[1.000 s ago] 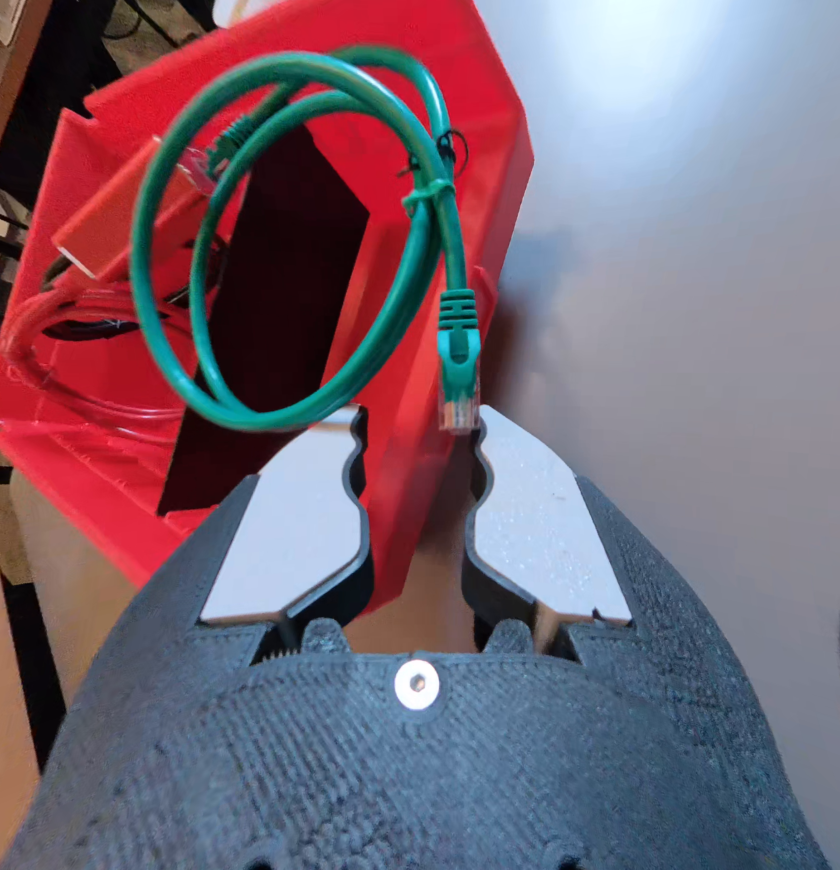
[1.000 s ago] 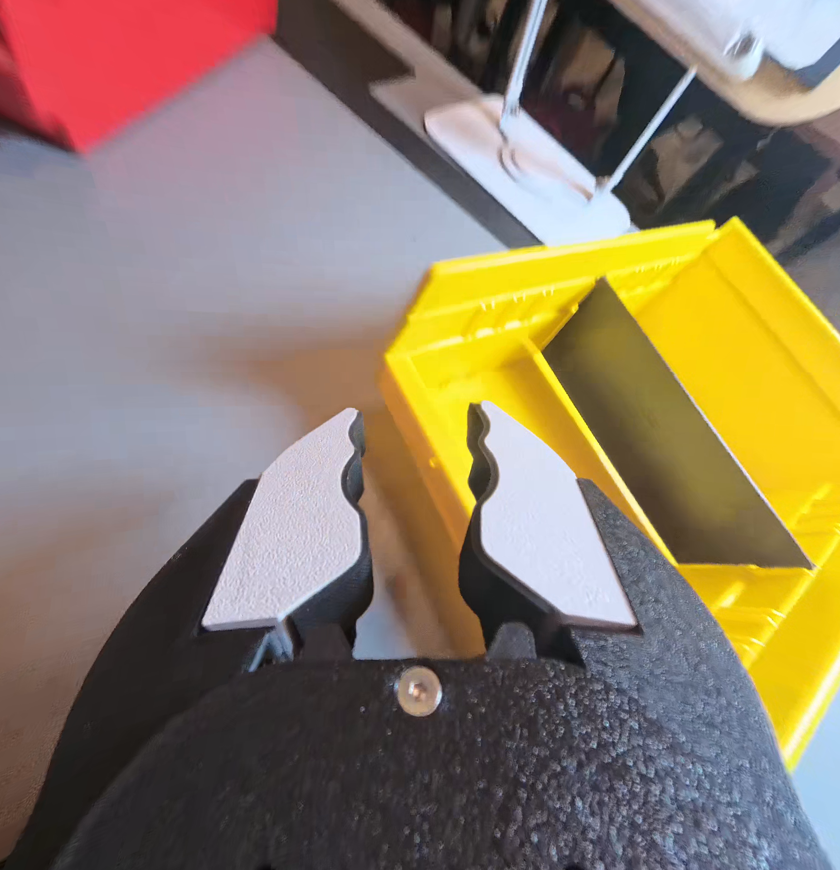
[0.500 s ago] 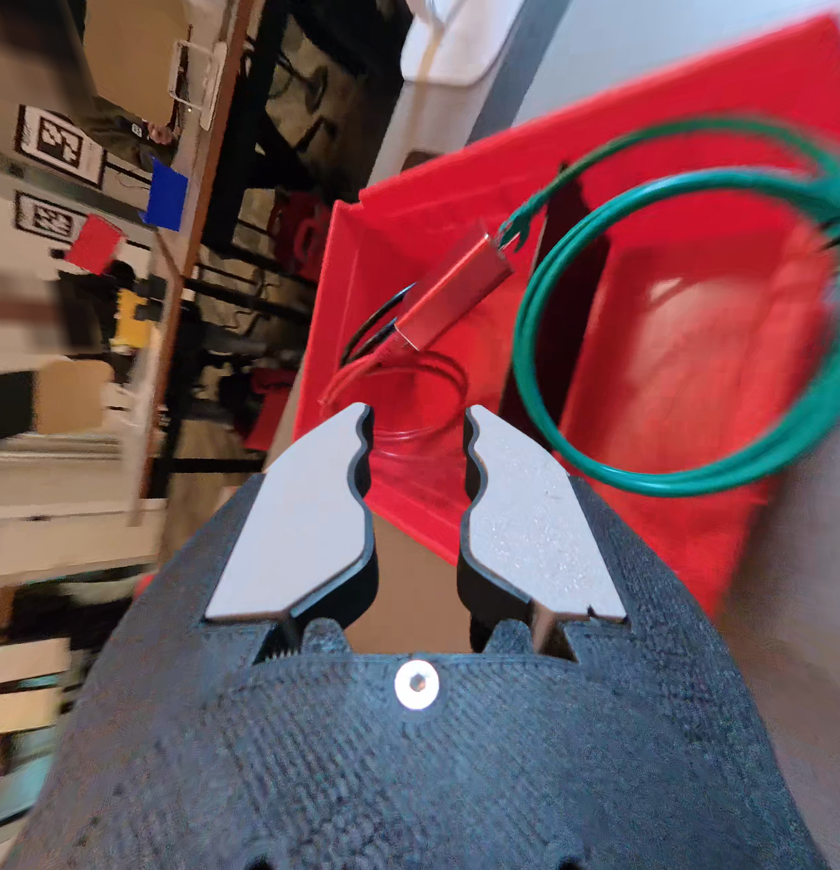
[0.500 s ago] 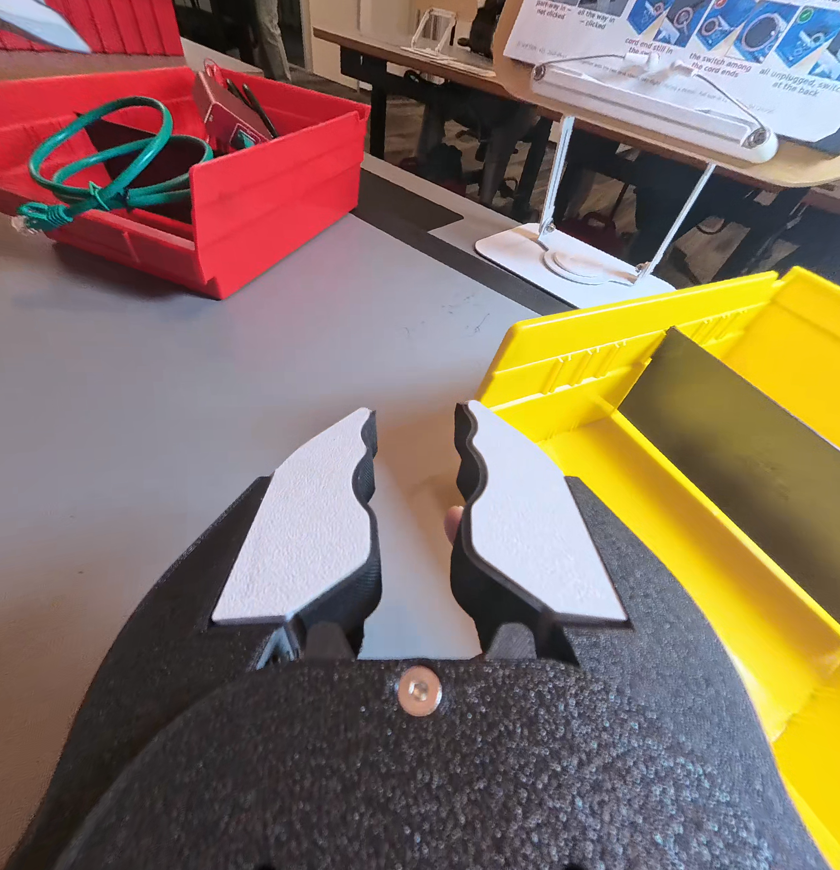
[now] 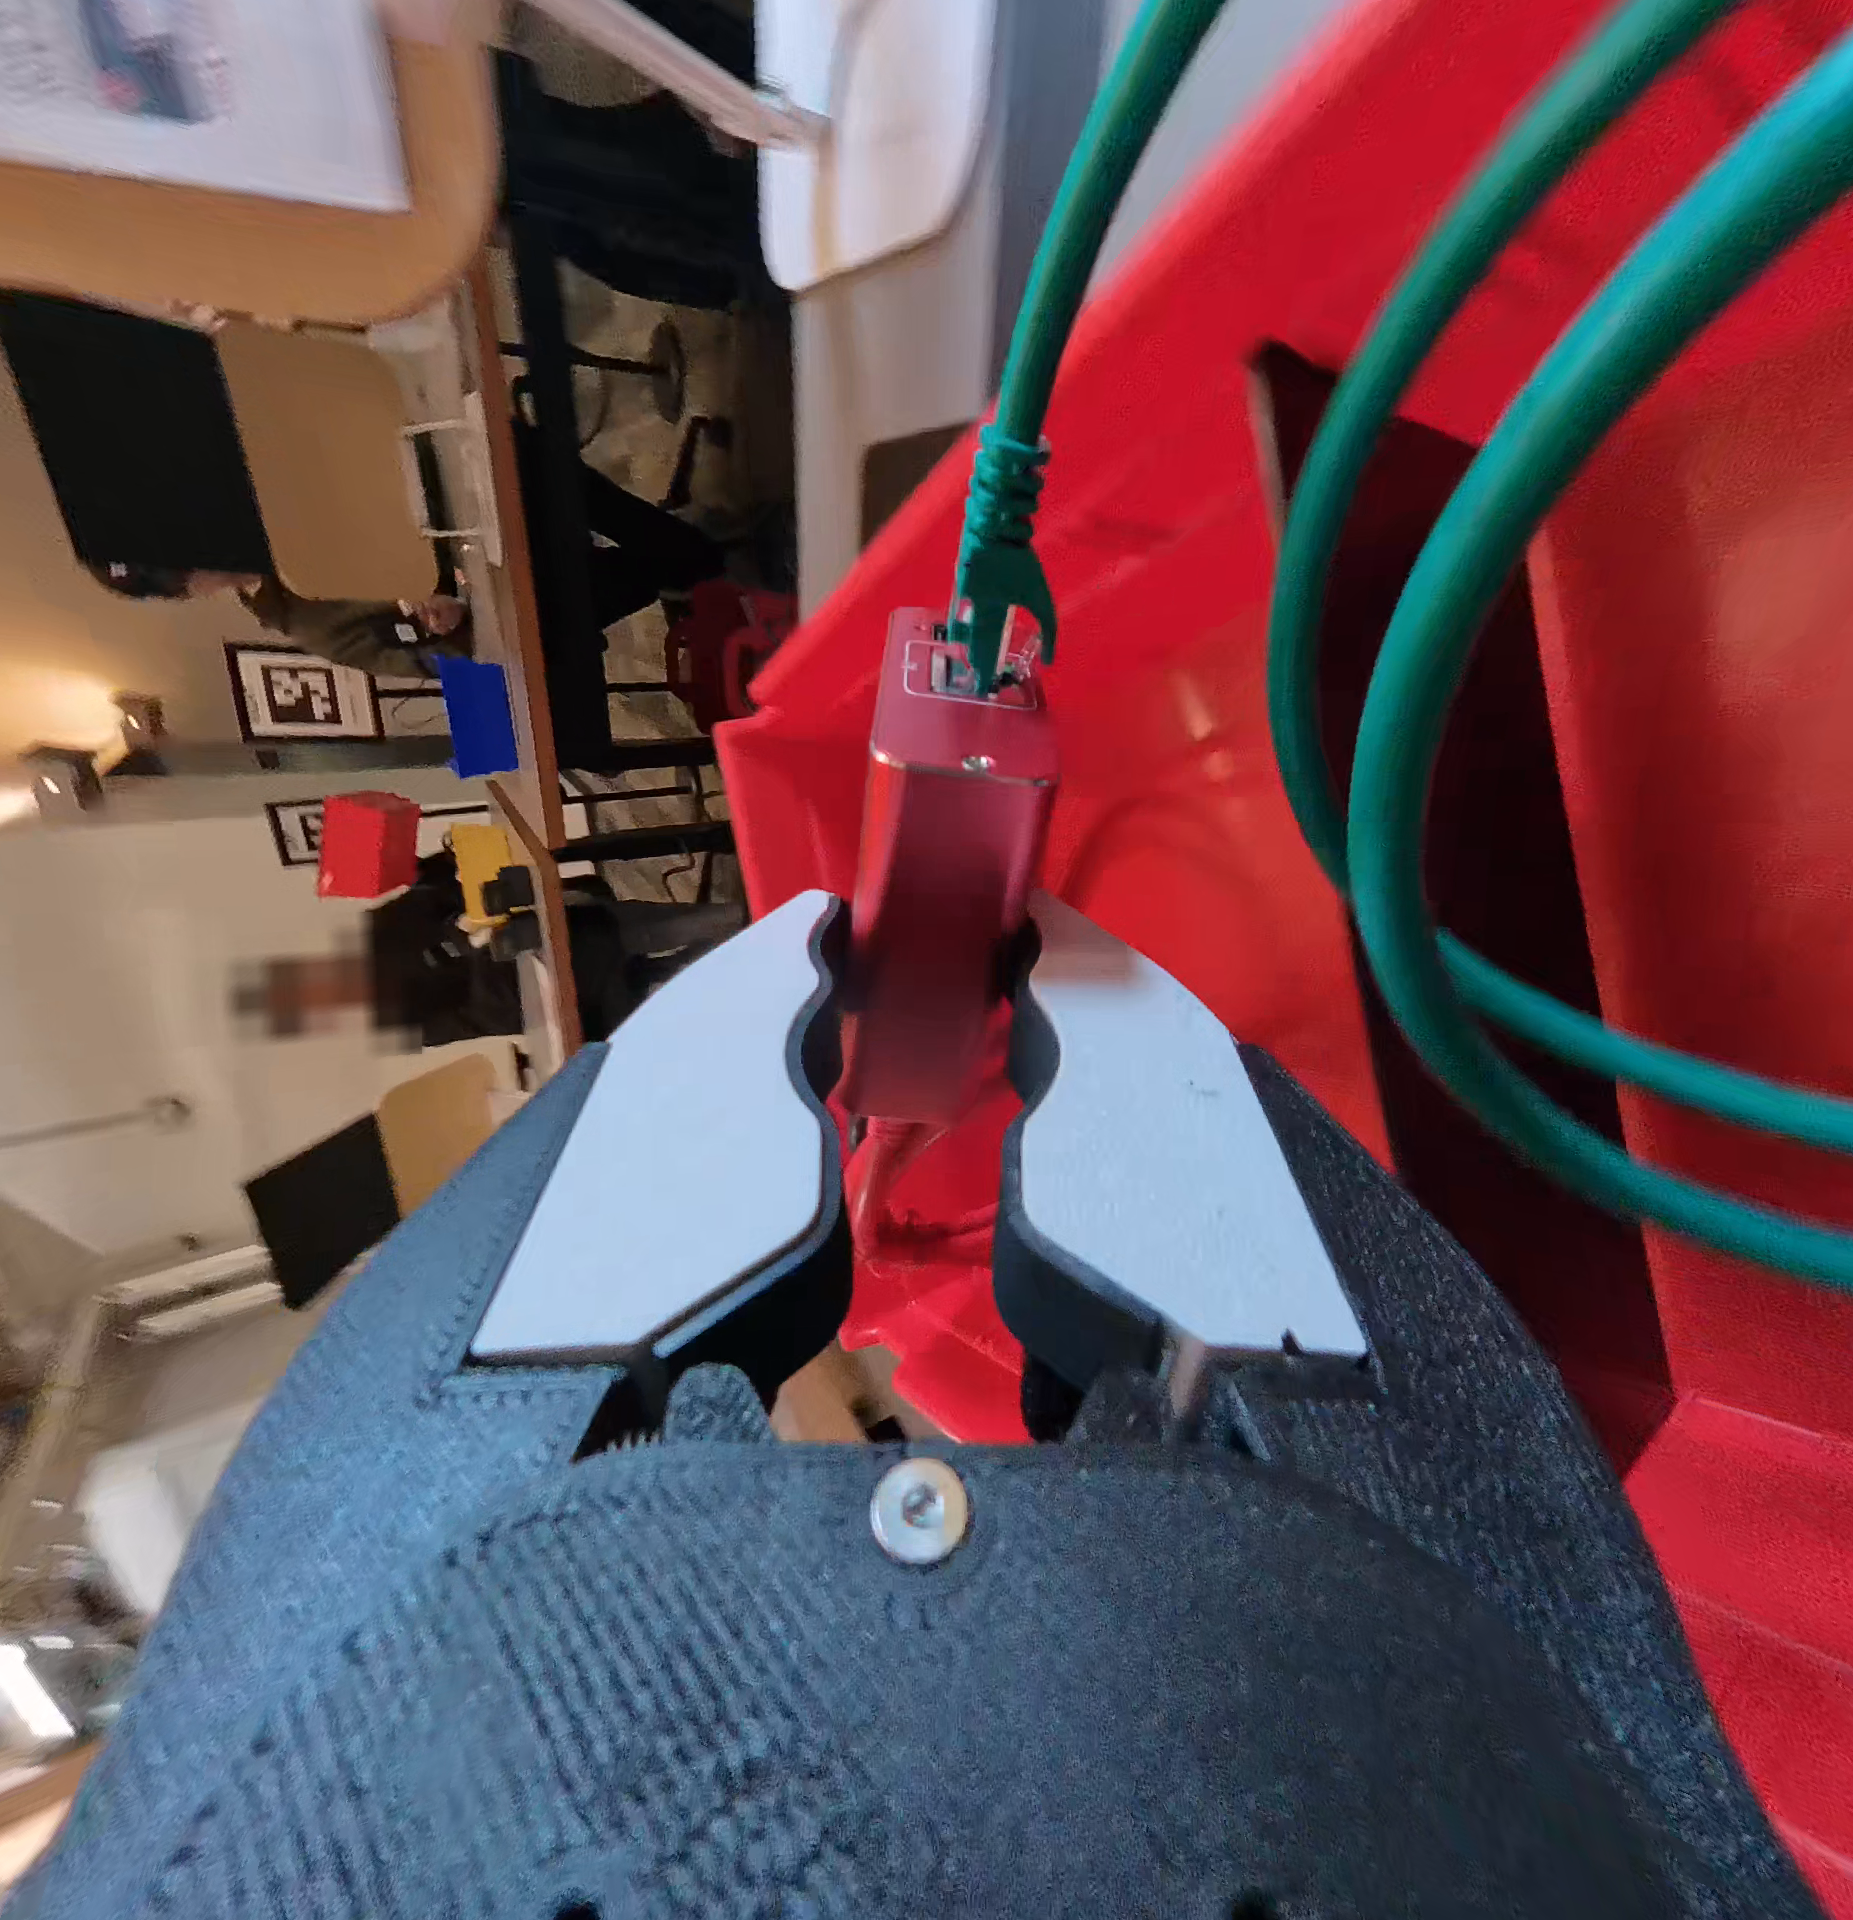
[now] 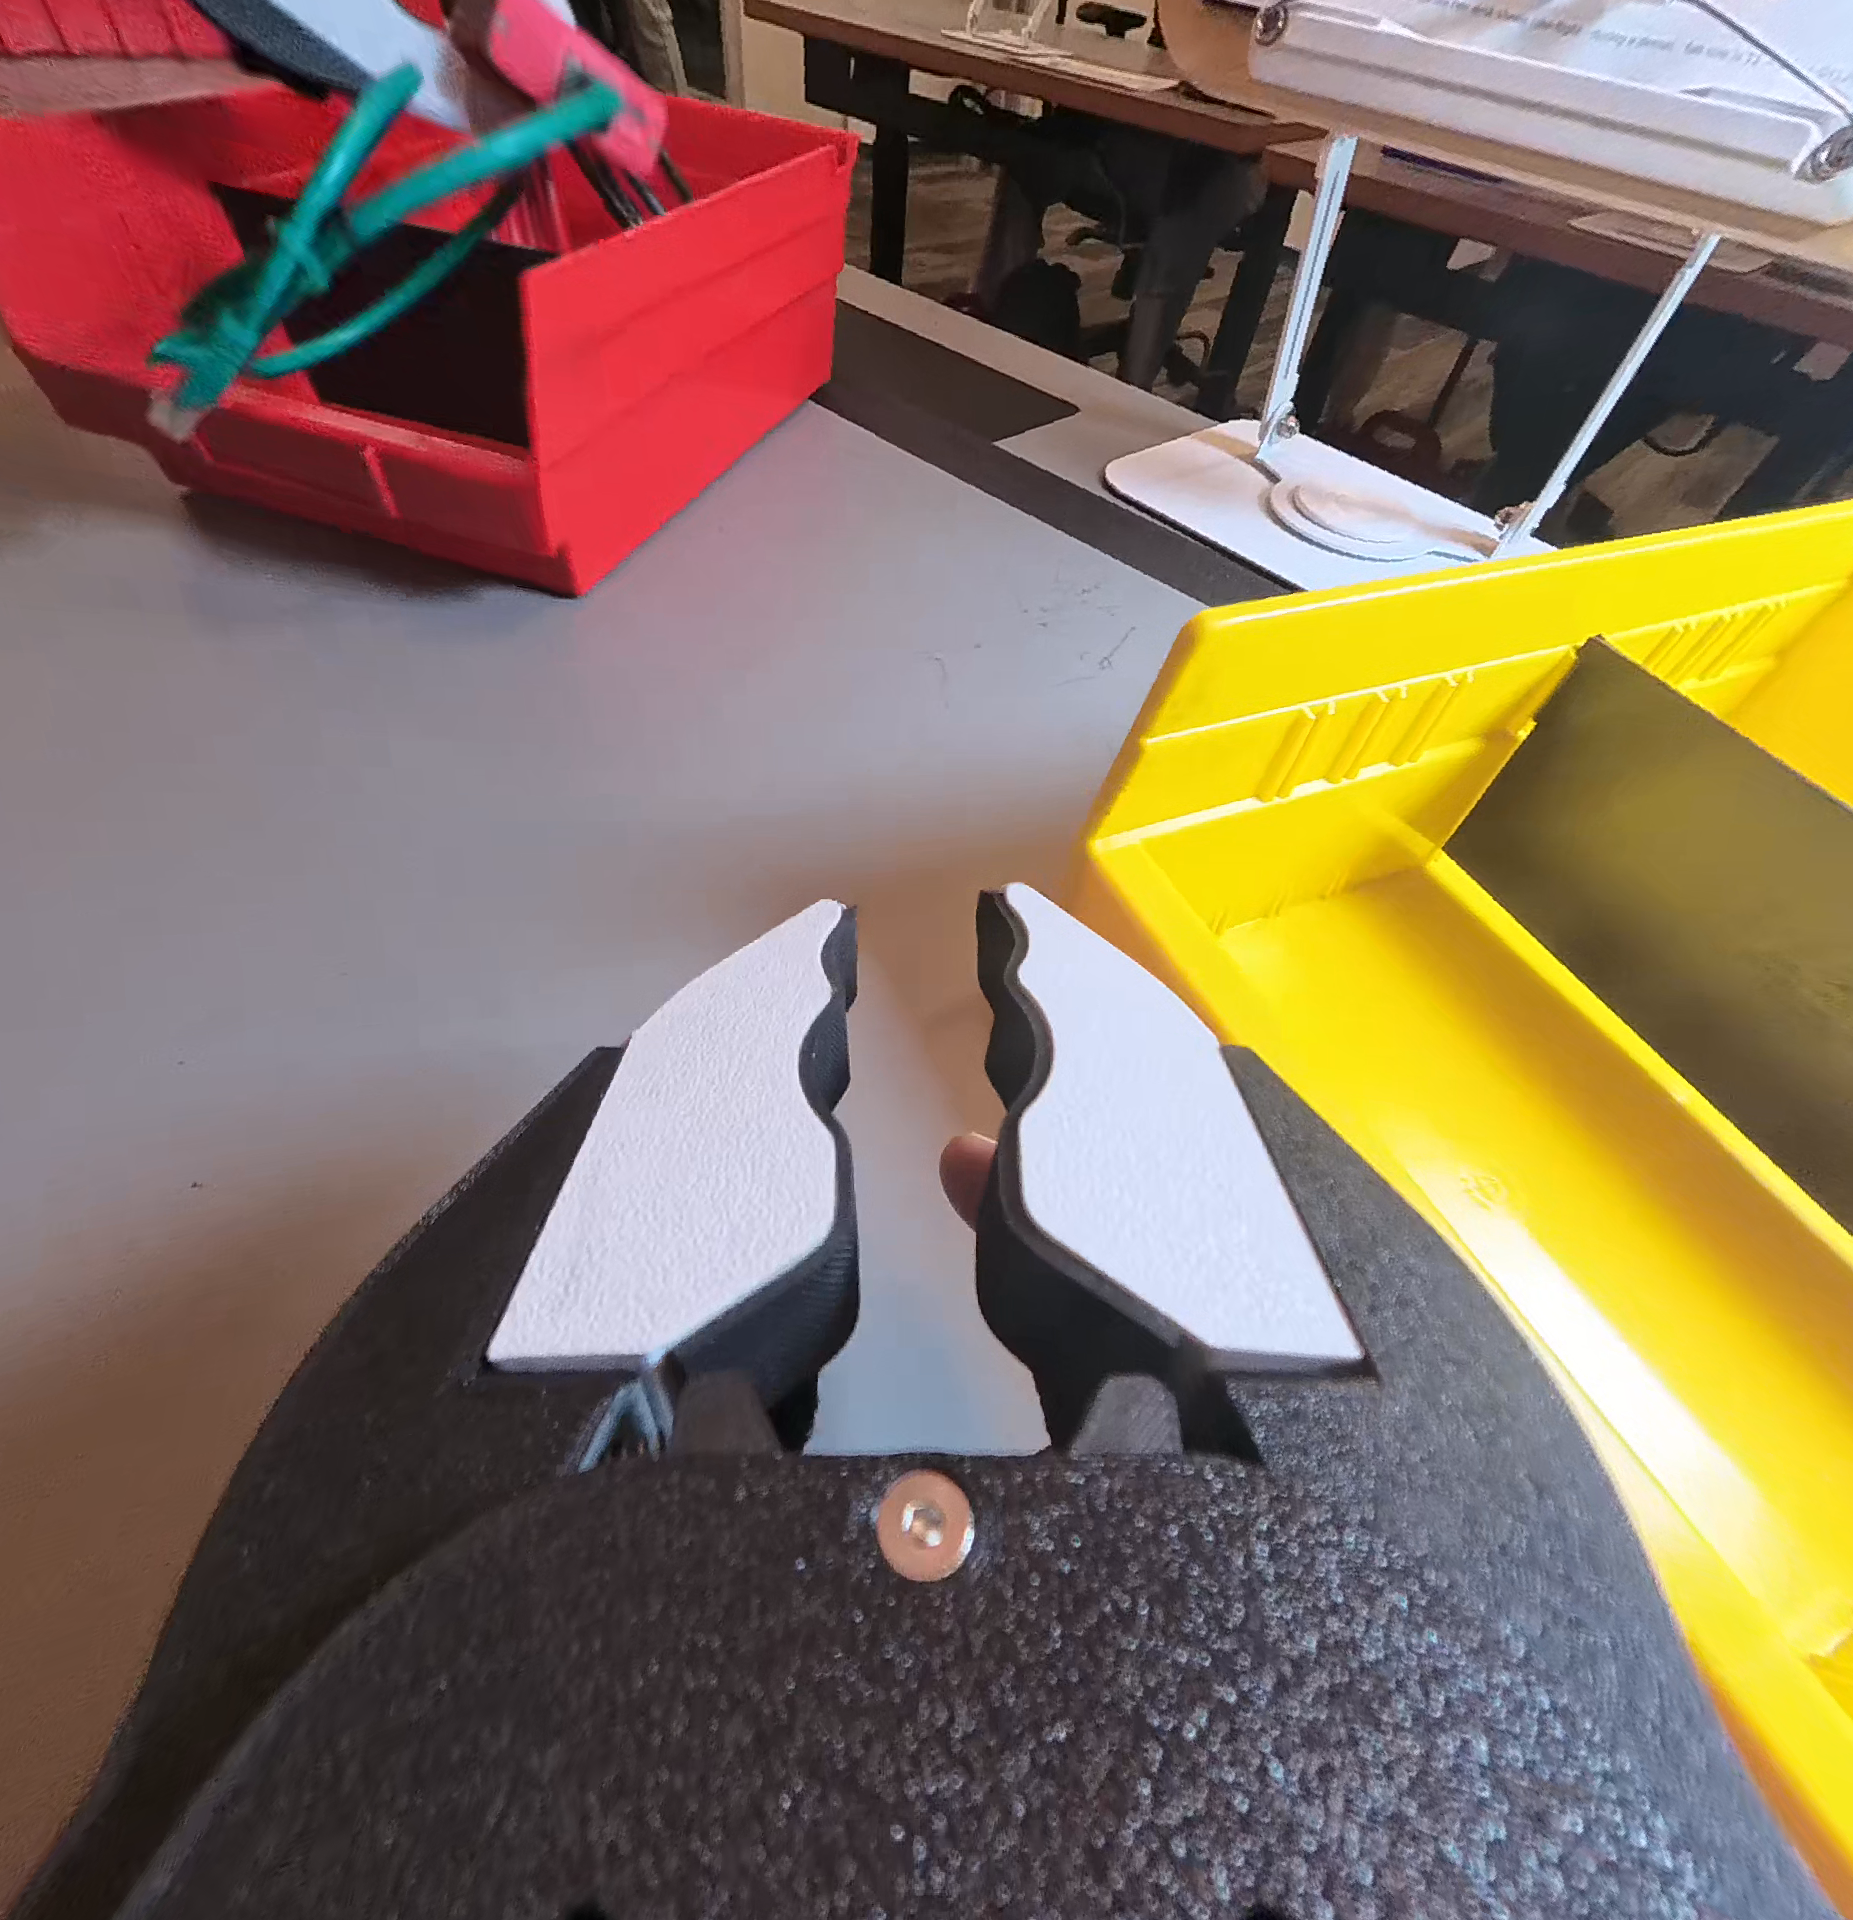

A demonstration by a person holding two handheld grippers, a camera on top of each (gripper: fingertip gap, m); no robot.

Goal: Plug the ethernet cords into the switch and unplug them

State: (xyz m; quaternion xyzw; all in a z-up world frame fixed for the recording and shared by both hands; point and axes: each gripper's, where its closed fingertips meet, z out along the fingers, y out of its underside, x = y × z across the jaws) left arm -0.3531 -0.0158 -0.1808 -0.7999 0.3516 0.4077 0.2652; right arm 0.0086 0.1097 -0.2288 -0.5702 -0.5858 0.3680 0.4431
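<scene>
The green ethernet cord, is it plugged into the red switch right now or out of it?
Plugged in. The green cord ends in a connector seated in a port on the red switch, which the left gripper clamps.

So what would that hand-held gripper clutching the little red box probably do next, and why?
Probably lift it clear of the red bin and carry it to the bare grey table. The left hand-held gripper is shut on the red switch, with a green ethernet cord plugged into its end, while the right hand-held gripper waits open and empty.
</scene>
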